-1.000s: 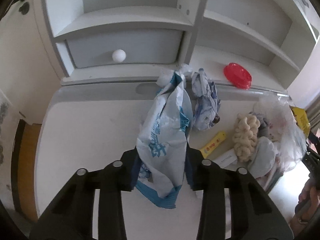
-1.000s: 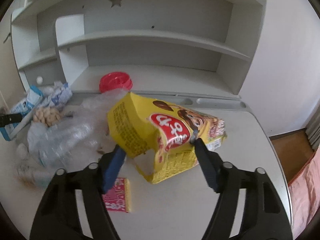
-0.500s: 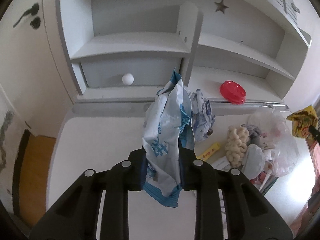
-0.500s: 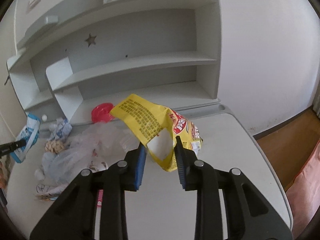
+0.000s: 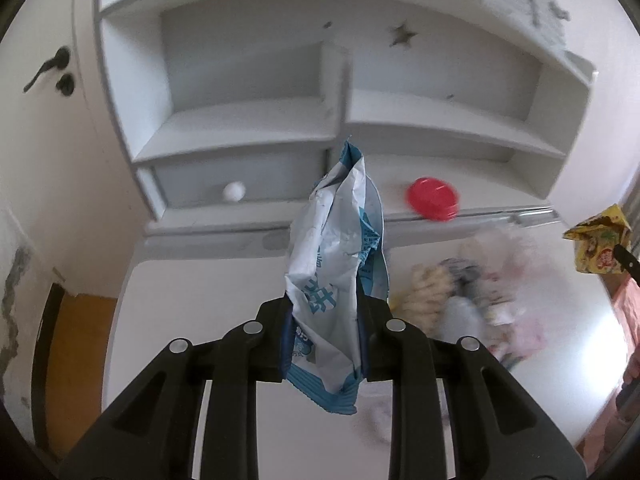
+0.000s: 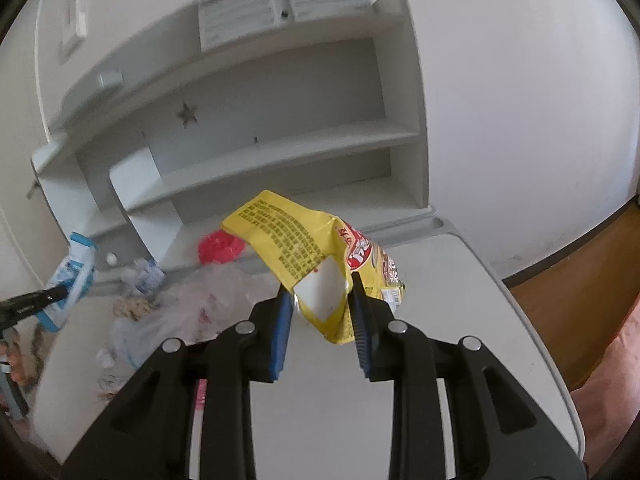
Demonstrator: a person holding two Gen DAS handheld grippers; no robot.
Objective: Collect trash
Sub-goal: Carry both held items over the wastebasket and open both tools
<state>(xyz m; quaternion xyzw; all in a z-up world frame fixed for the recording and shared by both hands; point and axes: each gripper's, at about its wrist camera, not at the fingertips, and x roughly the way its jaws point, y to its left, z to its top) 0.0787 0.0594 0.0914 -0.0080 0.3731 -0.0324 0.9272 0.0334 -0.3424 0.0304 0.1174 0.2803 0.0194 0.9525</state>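
My left gripper [image 5: 322, 320] is shut on a blue and white snack bag [image 5: 340, 248] and holds it in the air above the white desk [image 5: 192, 304]. My right gripper [image 6: 322, 300] is shut on a yellow snack bag [image 6: 304, 240] and holds it above the desk too. The yellow bag also shows at the far right of the left wrist view [image 5: 600, 246]. The blue and white bag shows at the far left of the right wrist view [image 6: 74, 276]. A pile of trash with a clear plastic bag [image 6: 192, 312] lies on the desk between the two grippers.
A red lid [image 5: 433, 199] lies on the low shelf of the white hutch [image 5: 256, 128]. A drawer with a white knob [image 5: 234, 192] is at the left. A pink packet [image 6: 200, 394] lies on the desk. Wooden floor [image 6: 580, 280] shows past the desk's right edge.
Both grippers have lifted their bags up off the desk. The right gripper closed on the yellow bag during this time. The views now tilt higher toward the shelves.
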